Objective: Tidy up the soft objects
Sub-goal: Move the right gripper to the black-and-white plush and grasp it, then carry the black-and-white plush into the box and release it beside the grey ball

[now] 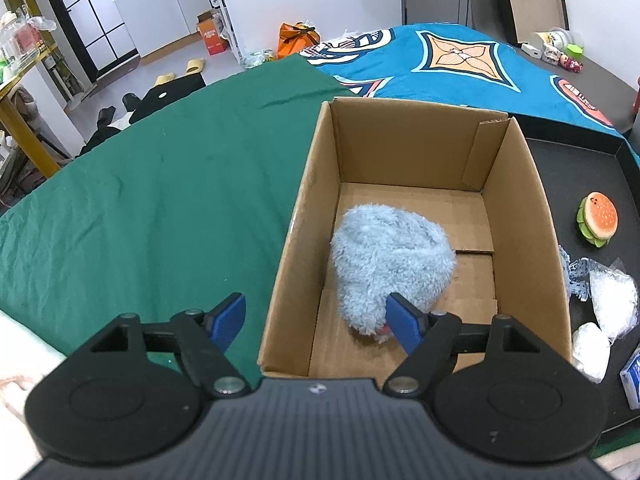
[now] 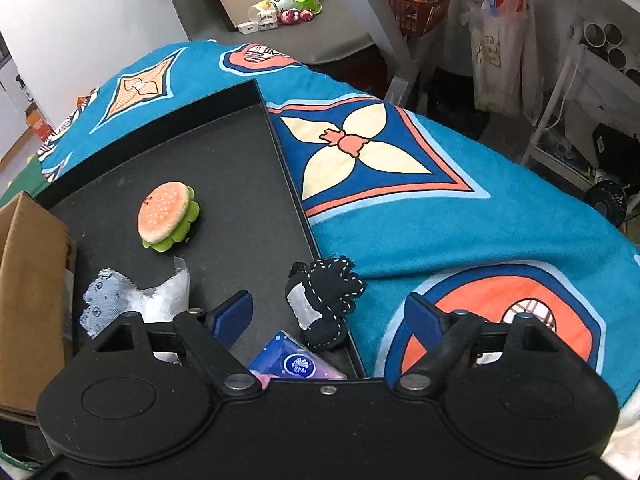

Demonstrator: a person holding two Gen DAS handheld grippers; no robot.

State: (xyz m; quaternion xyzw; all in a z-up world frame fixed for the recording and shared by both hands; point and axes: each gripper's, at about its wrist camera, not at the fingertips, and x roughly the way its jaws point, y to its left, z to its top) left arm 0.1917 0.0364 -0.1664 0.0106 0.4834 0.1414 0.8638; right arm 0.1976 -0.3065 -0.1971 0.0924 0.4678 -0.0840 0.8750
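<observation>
A fluffy light-blue plush (image 1: 390, 258) lies inside the open cardboard box (image 1: 516, 184). My left gripper (image 1: 318, 318) is open over the box's near-left wall, its right finger (image 1: 402, 322) beside the plush and its left finger outside over the green cloth. In the right wrist view my right gripper (image 2: 330, 316) is open above the black tray (image 2: 224, 152); a black-and-white stitched soft toy (image 2: 326, 300) lies between its fingers, pads clear of it. A plush hamburger (image 2: 166, 216) rests on the tray, as does a purple tissue pack (image 2: 294, 362).
A clear plastic bag (image 2: 166, 294) and a blue-grey patterned cloth (image 2: 102, 298) lie on the tray beside the box (image 2: 30, 280). A green cloth (image 1: 160, 184) covers the left, a blue patterned blanket (image 2: 440, 216) the right. Small items (image 2: 280, 10) sit on a far surface.
</observation>
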